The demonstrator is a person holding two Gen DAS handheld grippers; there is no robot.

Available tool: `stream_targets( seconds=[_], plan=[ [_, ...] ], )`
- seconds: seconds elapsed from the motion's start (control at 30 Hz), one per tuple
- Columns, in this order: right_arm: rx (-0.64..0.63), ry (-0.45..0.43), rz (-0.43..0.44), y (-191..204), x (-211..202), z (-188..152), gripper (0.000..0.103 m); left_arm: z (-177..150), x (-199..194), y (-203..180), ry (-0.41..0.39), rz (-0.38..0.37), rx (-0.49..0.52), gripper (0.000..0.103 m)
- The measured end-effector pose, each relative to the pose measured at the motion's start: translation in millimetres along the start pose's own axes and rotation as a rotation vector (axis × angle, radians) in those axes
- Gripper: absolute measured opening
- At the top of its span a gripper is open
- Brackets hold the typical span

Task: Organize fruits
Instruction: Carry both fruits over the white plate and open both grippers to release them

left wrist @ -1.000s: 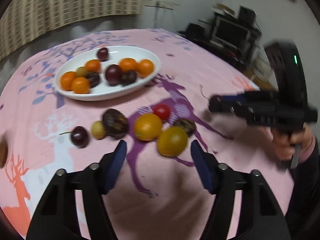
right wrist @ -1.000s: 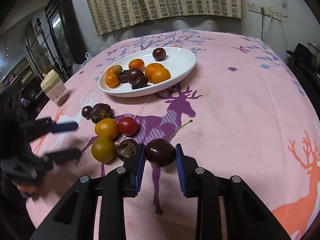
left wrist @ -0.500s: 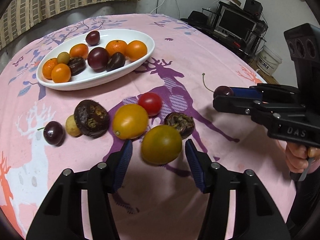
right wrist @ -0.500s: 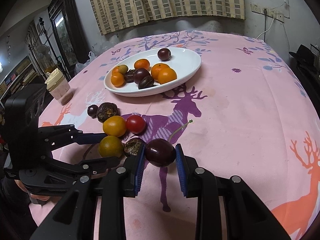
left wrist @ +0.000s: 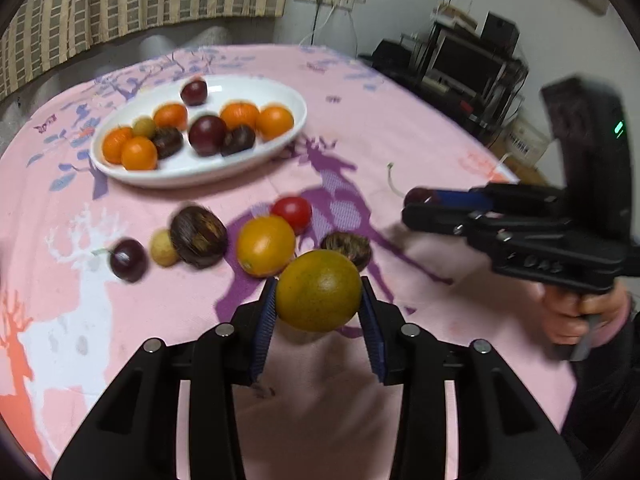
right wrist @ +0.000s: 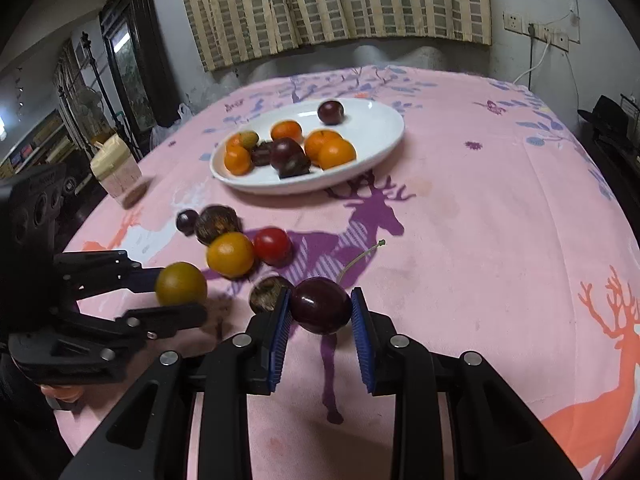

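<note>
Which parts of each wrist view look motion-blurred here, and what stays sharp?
Left wrist view: loose dark brown round fruit and white oval plate smear; gripped yellow-green citrus sharp. Right wrist view: plate fruit slightly smeared, gripped dark red cherry crisp.

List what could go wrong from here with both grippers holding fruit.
1. The left gripper pinches the round greenish orange only at its sides; it may slip and roll into the loose fruit below, such as the tomato.
2. The right gripper holds a soft dark cherry; a hard squeeze might bruise it.
3. The plate is already crowded on its left; fruit dropped there may knock others out.
</note>
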State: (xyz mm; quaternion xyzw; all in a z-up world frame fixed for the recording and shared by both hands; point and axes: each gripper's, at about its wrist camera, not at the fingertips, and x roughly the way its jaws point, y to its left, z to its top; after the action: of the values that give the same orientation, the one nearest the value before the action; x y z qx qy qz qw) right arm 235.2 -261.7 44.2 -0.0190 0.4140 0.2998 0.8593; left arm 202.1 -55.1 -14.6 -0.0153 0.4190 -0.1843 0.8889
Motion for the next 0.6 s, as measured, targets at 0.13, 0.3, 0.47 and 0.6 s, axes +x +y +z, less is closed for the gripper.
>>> stream_targets(
  seconds=[0.13, 0.3, 0.47, 0.6],
  plan=[
    [-0.007, -0.103, -0.011, 13.3, 0.8, 40.2, 0.03, 44.7, -16.1, 20.5, -0.085, 0.049, 0.009, 0.039],
    [0.048, -0.118, -0.057, 0.0, 46.5, 95.1, 0.03, 104.7, 8.4, 54.9, -0.135, 0.125, -0.026, 0.039],
    [0.092, -0.09, -0.082, -16.3, 94.4, 126.7, 0.03, 143.5, 53.1, 92.9, -0.087, 0.182, -0.093, 0.039],
    [0.1, -0.053, -0.077, -21.1, 114.5, 130.5, 0.048, 150.7, 64.5, 109.3, -0.074, 0.21, -0.145, 0.062]
  ],
)
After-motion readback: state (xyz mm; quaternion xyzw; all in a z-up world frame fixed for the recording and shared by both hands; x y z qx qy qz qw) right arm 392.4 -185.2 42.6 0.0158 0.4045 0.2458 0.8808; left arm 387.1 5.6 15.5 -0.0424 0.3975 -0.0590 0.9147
